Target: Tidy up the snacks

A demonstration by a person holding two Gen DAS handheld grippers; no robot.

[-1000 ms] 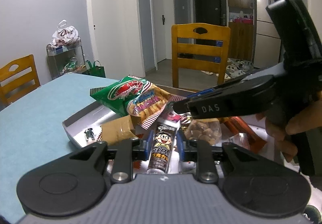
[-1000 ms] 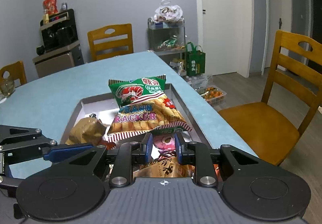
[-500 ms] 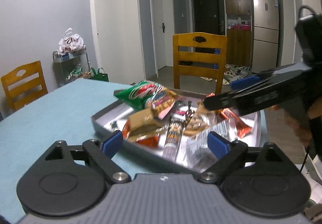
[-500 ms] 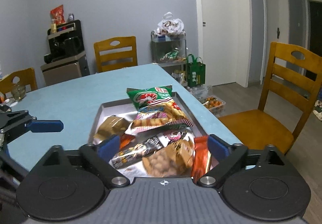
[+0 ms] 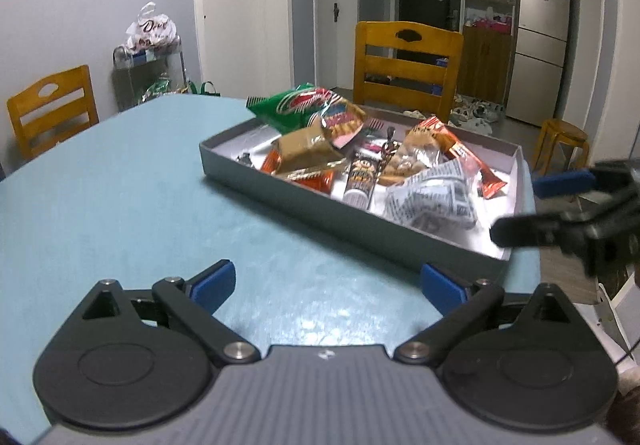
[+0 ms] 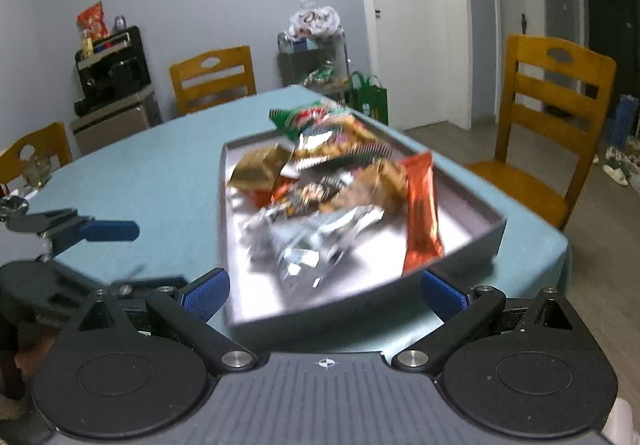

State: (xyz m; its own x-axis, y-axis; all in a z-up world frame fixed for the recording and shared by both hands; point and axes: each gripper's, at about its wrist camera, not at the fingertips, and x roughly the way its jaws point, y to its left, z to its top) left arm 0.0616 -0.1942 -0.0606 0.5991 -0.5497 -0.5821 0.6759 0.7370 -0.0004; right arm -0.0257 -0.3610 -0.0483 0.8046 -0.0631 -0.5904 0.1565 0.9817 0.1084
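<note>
Crinkly foil snack packets in rectangular grey tray; left gripper and right gripper both empty, jaws opening wide.

Both grippers backed off tray; jaws opening, apparently empty.

The room is dimly lit, with a cool bluish cast, and glare is thrown off the table close to the lens. The right wrist view is smeared by motion blur across the tray. Door frames are bowed and corners darkened by the fisheye.
</note>
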